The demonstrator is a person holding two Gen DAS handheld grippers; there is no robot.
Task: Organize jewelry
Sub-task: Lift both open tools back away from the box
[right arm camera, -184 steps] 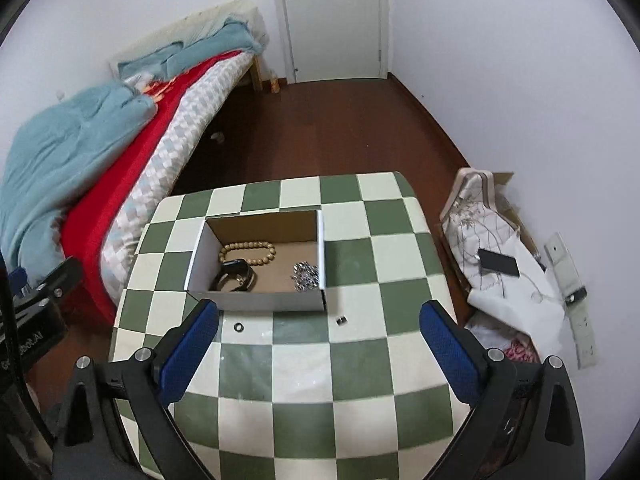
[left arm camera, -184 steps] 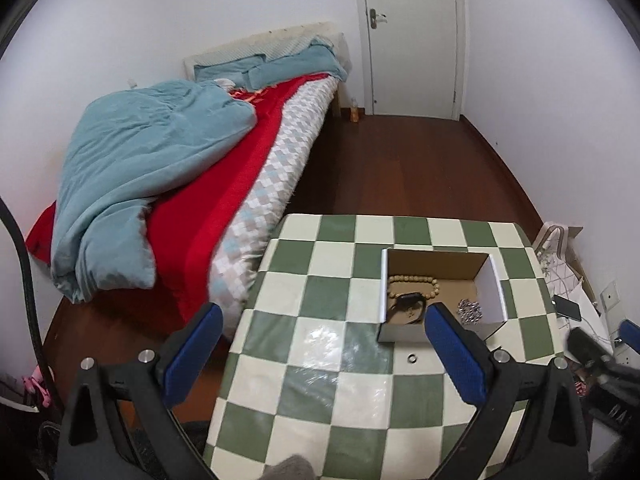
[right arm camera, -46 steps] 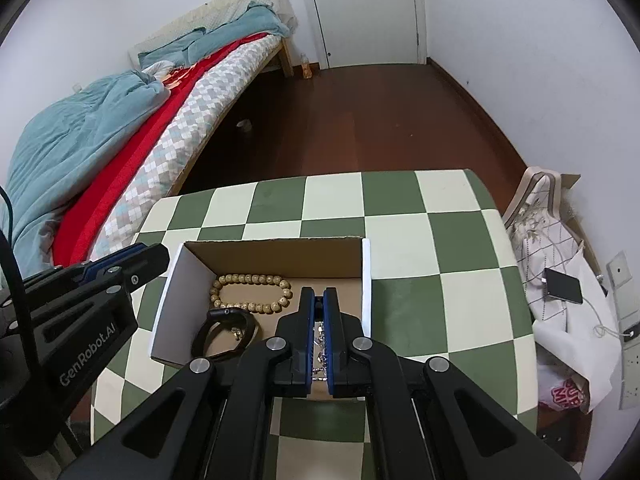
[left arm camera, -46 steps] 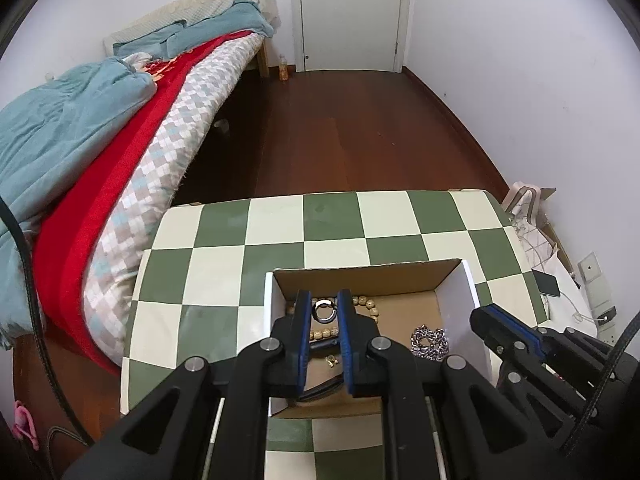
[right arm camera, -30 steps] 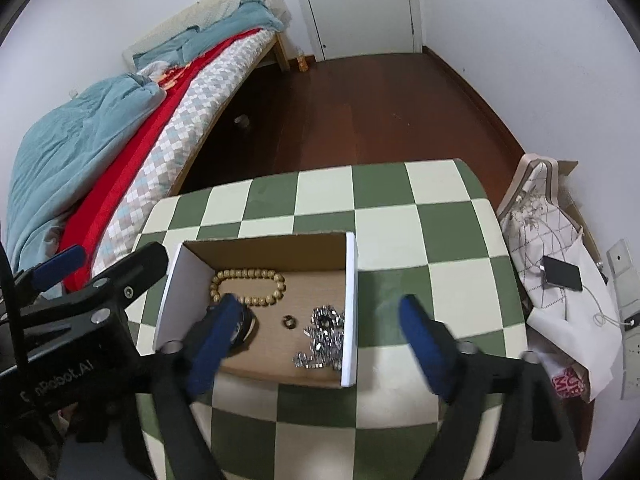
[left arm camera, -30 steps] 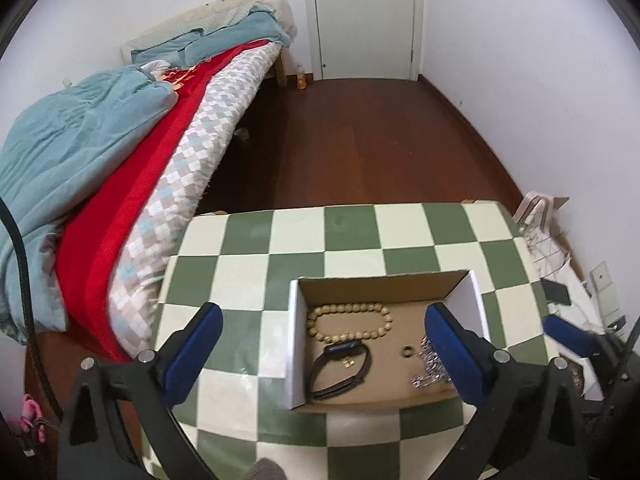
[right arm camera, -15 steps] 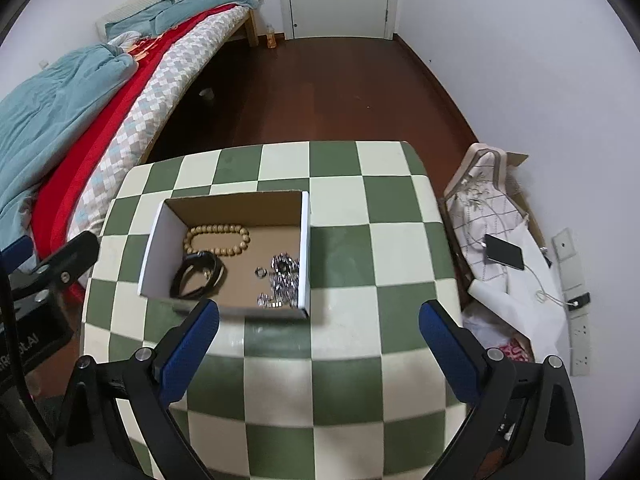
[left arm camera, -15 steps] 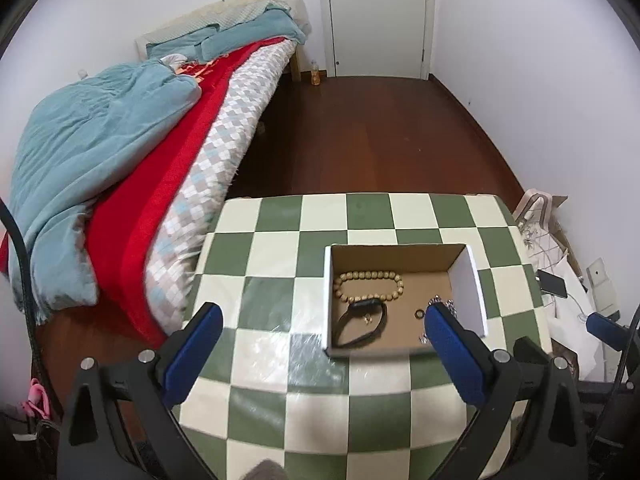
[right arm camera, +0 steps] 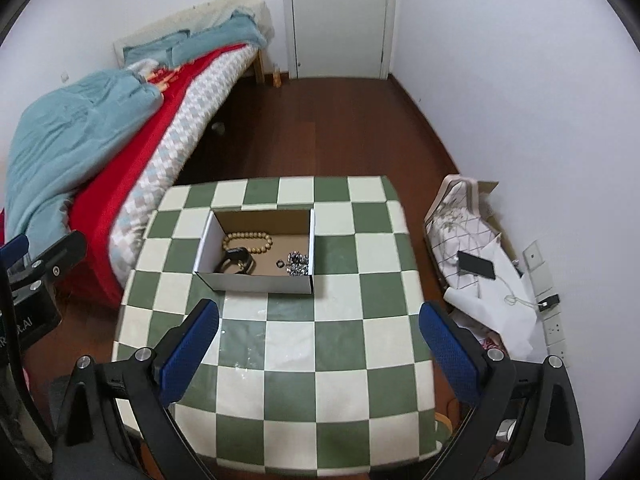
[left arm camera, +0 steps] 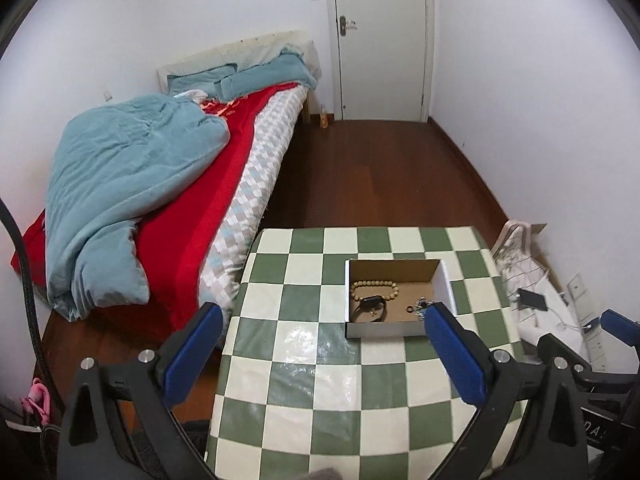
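Observation:
An open cardboard box (left arm camera: pixel 386 329) (right arm camera: pixel 256 282) stands on the green and white checked table (left arm camera: pixel 320 380) (right arm camera: pixel 280 360). In it lie a wooden bead bracelet (left arm camera: pixel 374 289) (right arm camera: pixel 247 241), a black band (left arm camera: pixel 369 308) (right arm camera: pixel 237 263), a small dark ring (left arm camera: pixel 409 309) (right arm camera: pixel 281 264) and a silver chain (left arm camera: pixel 422 304) (right arm camera: pixel 298 264). My left gripper (left arm camera: pixel 322 354) is open and empty, held above the table's near side. My right gripper (right arm camera: pixel 319 348) is open and empty, also well short of the box.
A bed (left arm camera: pixel 168 184) with a teal duvet and red sheet stands left of the table. A bag, white sheets and a phone (right arm camera: pixel 476 263) lie on the floor to the right. A shut white door (left arm camera: pixel 380 40) is at the back.
Both grippers were shut over the box, each let a small piece drop into it, opened, and have since drawn back and up away from the box.

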